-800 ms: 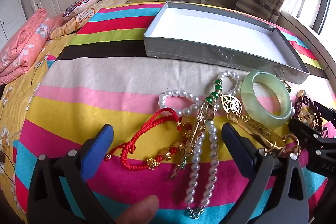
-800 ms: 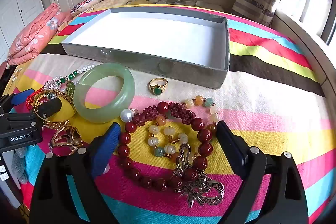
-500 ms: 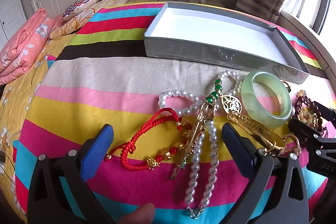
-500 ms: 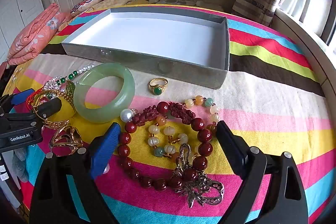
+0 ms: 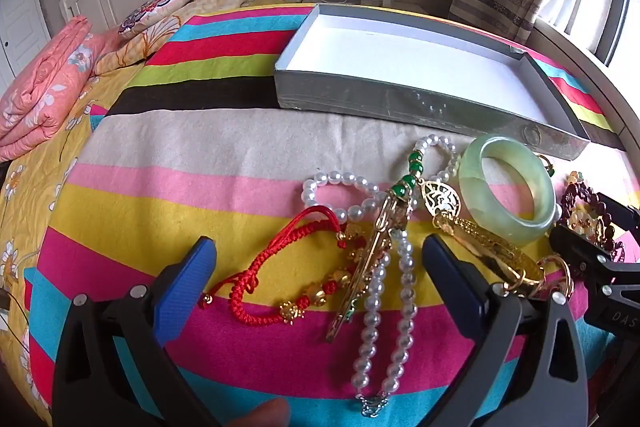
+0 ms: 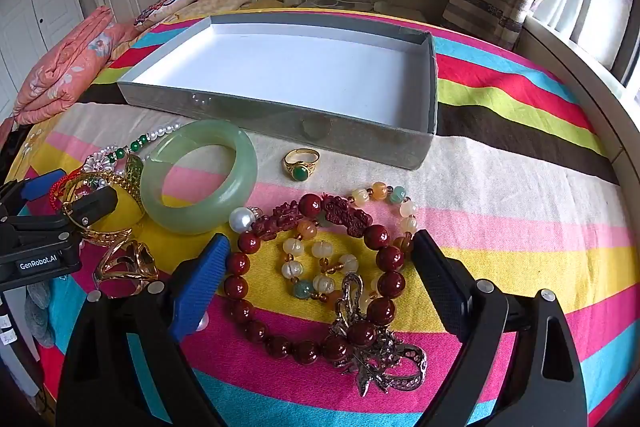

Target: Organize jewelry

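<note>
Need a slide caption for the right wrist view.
Open right tongs hover over red bead bracelet; empty grey box behind.

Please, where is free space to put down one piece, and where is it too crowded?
The grey box shows only its bare white floor. Bare blanket lies right of the red bead bracelet, and more left of the red cord bracelet. It is crowded between them: the jade bangle, pearl strand and gold pieces lie close or overlapping.

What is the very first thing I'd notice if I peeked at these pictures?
Probably the heap of jewelry on the stripy bedspread: a chunky pale green bangle beside a dark red bead necklace. Behind them lies a big gray box, white inside, with nothing in it yet.
</note>
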Demonstrator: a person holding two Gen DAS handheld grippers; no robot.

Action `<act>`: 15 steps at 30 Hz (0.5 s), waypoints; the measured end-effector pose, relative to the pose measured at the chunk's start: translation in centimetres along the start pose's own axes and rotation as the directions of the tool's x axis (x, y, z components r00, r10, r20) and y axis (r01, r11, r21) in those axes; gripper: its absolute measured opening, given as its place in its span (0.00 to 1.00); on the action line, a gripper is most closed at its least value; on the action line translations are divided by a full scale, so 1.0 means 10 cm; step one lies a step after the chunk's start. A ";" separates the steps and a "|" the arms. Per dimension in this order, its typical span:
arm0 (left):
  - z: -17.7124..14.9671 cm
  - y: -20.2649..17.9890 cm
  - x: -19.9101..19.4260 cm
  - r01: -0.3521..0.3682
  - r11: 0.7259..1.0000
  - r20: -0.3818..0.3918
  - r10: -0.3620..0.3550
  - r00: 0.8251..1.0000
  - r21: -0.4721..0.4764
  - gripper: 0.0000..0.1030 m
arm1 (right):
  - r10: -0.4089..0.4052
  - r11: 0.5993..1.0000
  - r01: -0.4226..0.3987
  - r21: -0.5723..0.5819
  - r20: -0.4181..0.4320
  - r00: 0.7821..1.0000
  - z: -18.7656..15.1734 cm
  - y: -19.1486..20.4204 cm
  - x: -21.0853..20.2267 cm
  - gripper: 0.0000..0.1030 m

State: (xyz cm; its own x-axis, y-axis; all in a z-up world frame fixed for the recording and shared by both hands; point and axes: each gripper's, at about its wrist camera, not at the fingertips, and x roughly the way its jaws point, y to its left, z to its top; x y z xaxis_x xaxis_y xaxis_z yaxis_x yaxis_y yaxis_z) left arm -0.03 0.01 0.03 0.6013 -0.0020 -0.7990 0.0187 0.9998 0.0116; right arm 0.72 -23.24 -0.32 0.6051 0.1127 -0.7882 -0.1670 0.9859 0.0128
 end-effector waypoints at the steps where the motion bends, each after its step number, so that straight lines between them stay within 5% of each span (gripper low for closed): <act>1: 0.00 0.00 0.00 0.000 1.000 0.000 0.000 1.000 0.000 0.98 | 0.000 1.000 0.000 0.000 0.000 1.000 0.00 0.00 0.00 0.86; 15: 0.00 0.00 0.00 0.000 1.000 0.000 0.000 1.000 0.000 0.98 | 0.000 1.000 0.000 0.000 0.000 1.000 0.00 0.01 0.00 0.85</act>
State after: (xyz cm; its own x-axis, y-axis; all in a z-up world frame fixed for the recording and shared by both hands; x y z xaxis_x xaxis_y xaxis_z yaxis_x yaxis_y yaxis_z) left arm -0.01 0.02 0.02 0.6013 -0.0023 -0.7990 0.0188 0.9998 0.0112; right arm 0.72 -23.18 -0.34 0.6053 0.1126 -0.7880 -0.1669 0.9859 0.0126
